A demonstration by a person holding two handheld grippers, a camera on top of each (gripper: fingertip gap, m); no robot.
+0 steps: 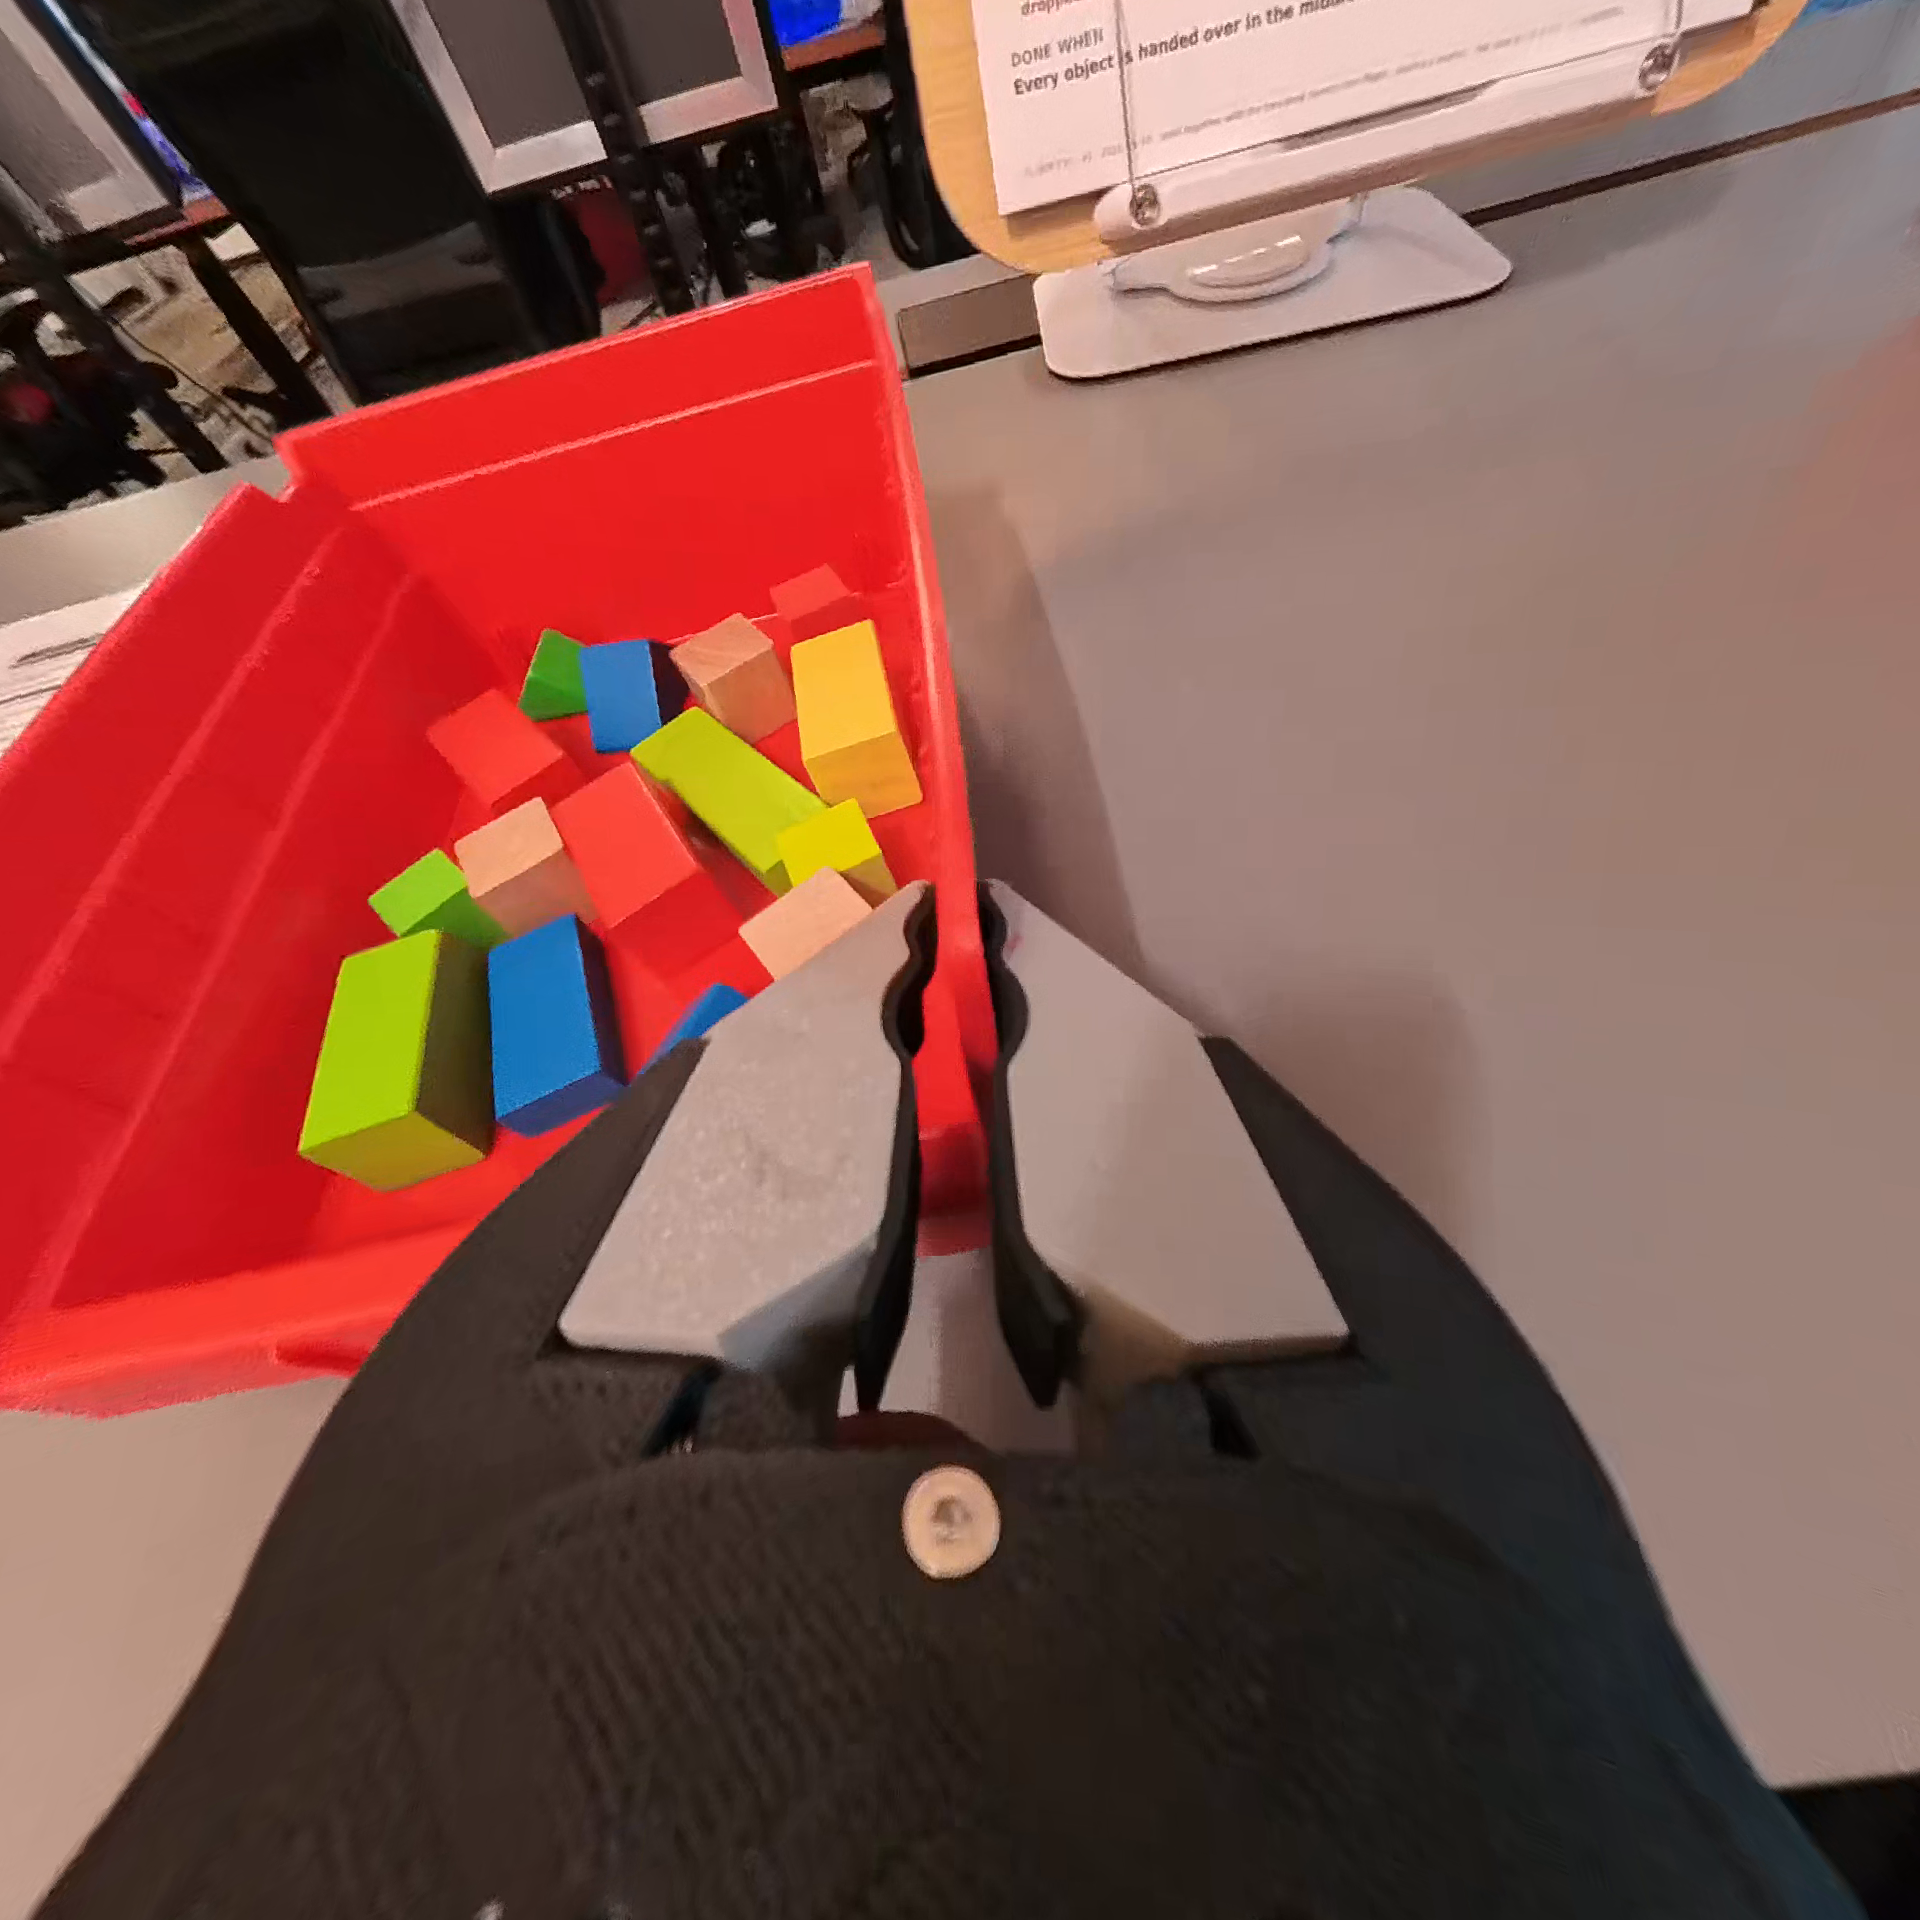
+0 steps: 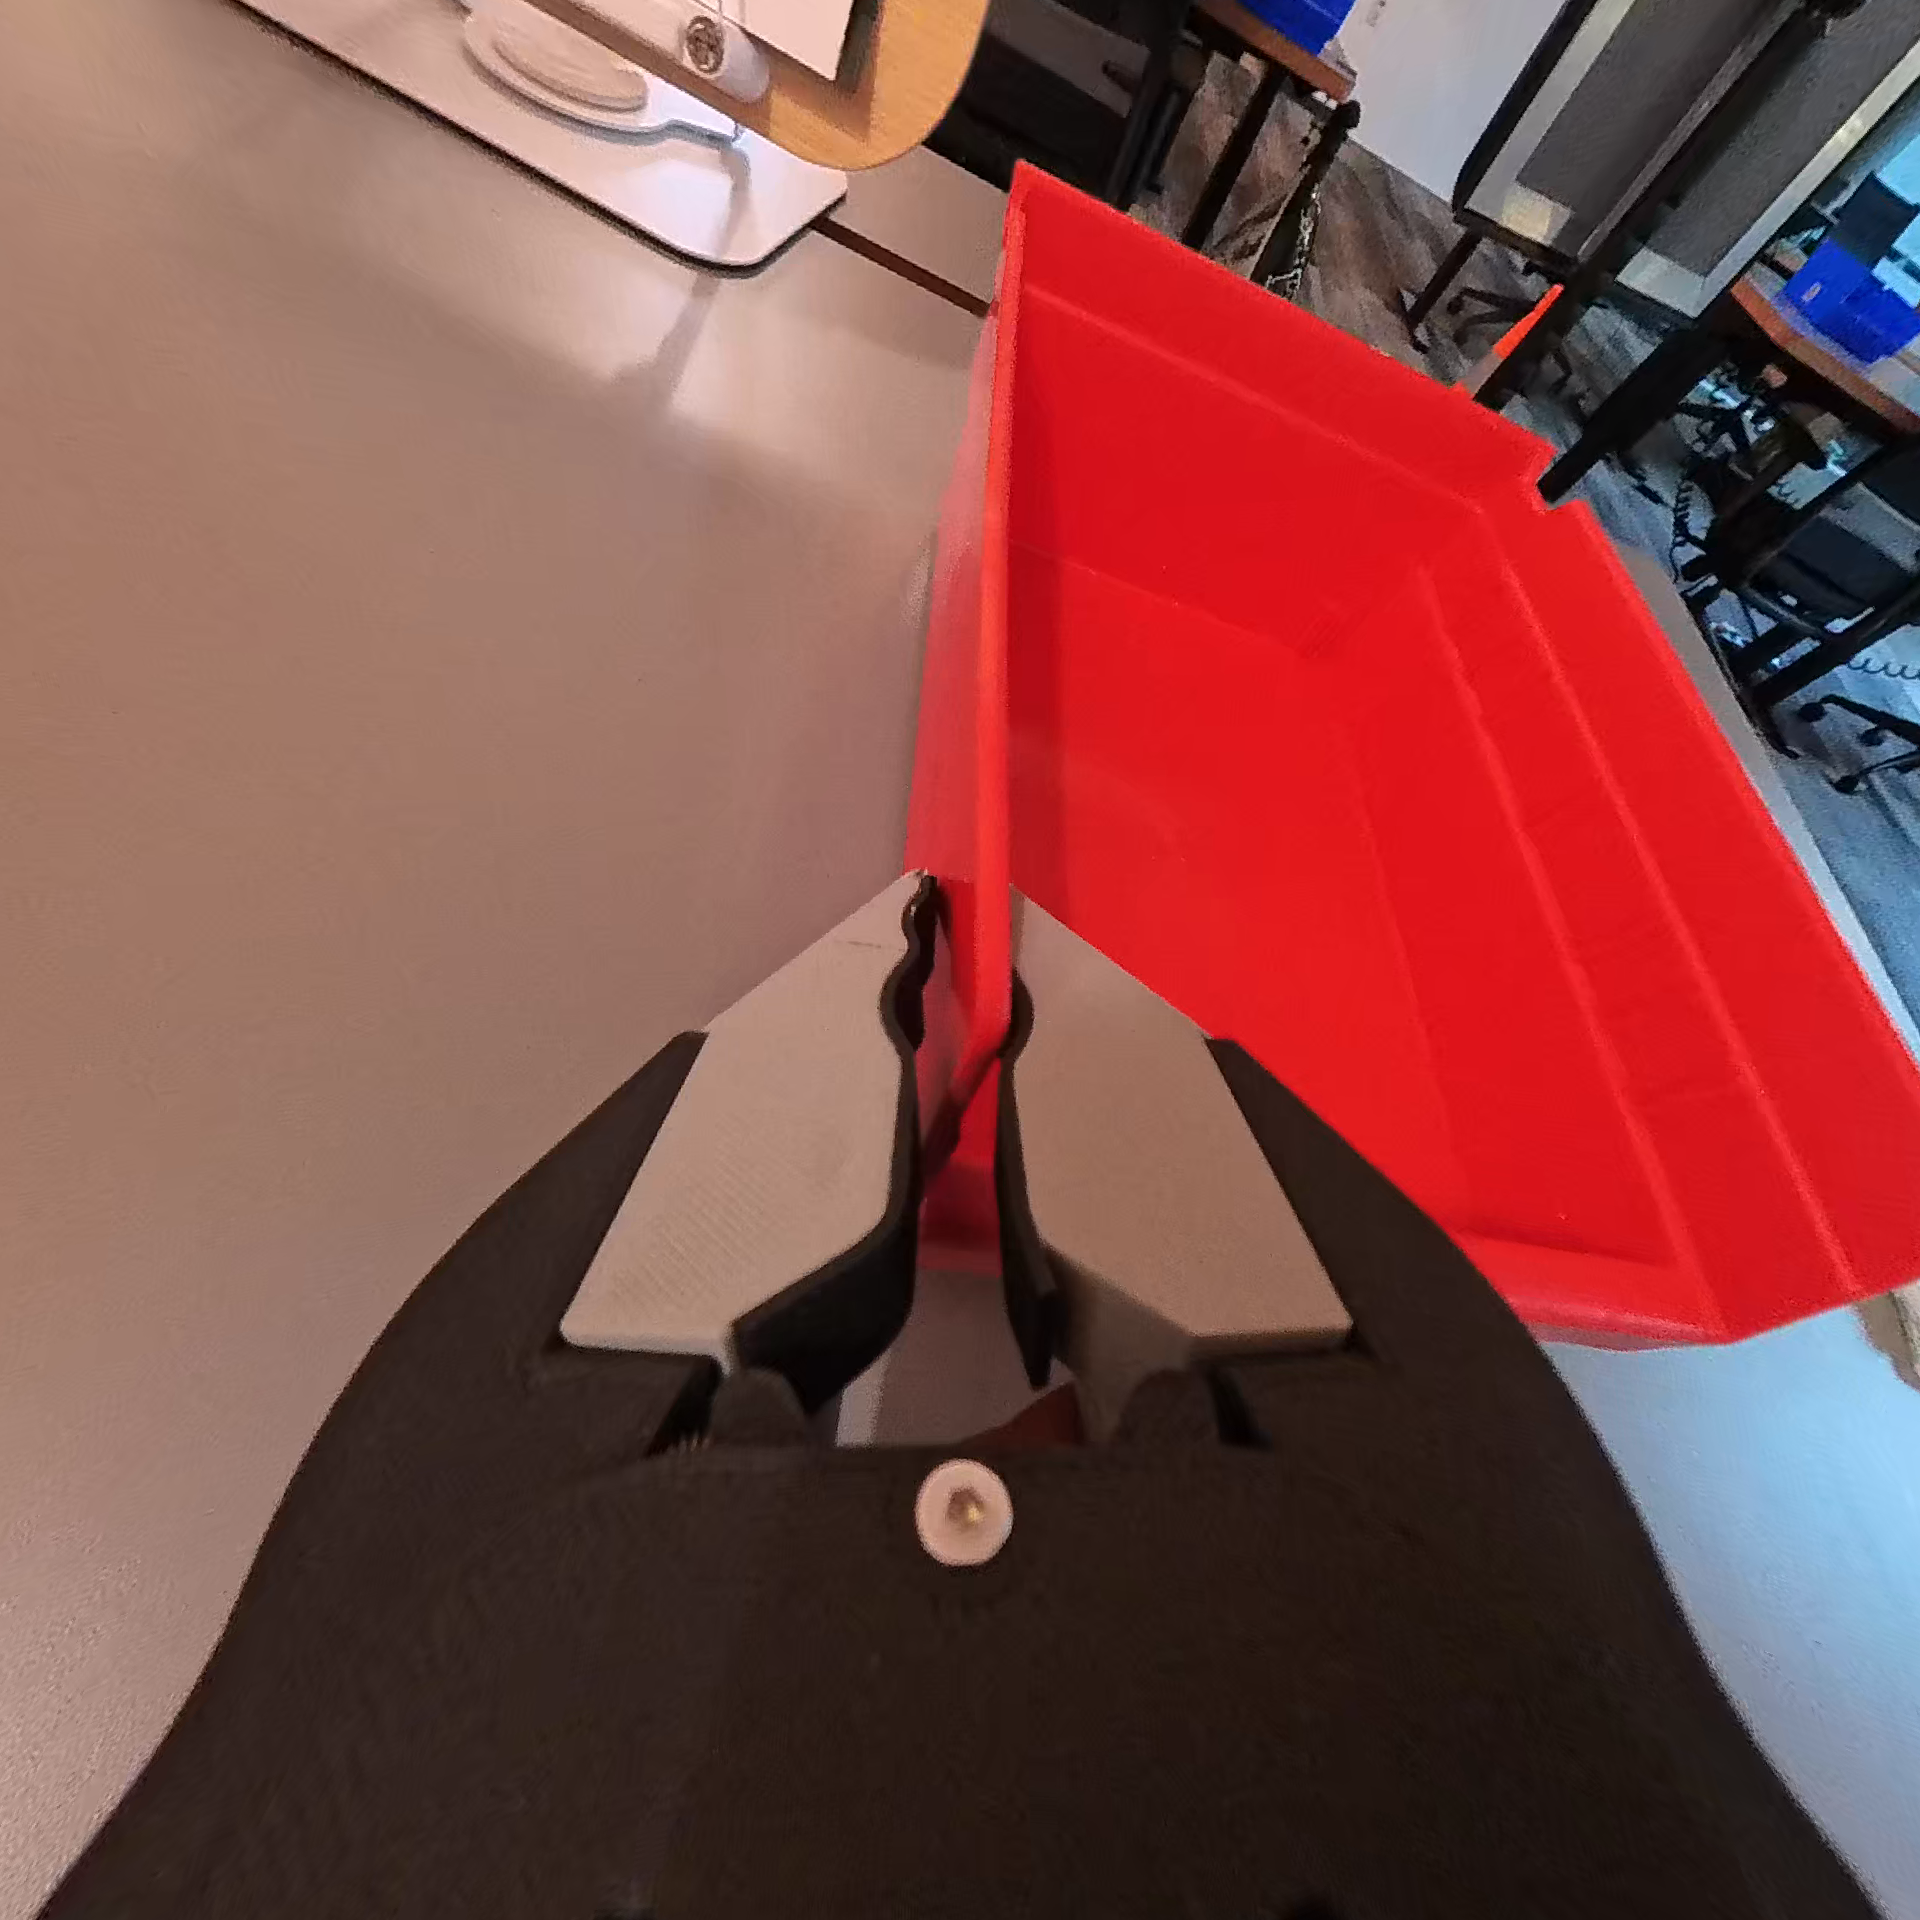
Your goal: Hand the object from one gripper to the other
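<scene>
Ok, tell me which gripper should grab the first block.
Left. The left gripper sits at the rim of the block-filled red bin, the blocks just beyond its fingertips; the right gripper is at an empty red bin.

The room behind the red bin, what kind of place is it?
Probably a lab or workshop: dark metal-framed tables stand behind the grey tabletop, blue plastic crates sit on one, and a printed instruction sheet stands on a stand.
</scene>
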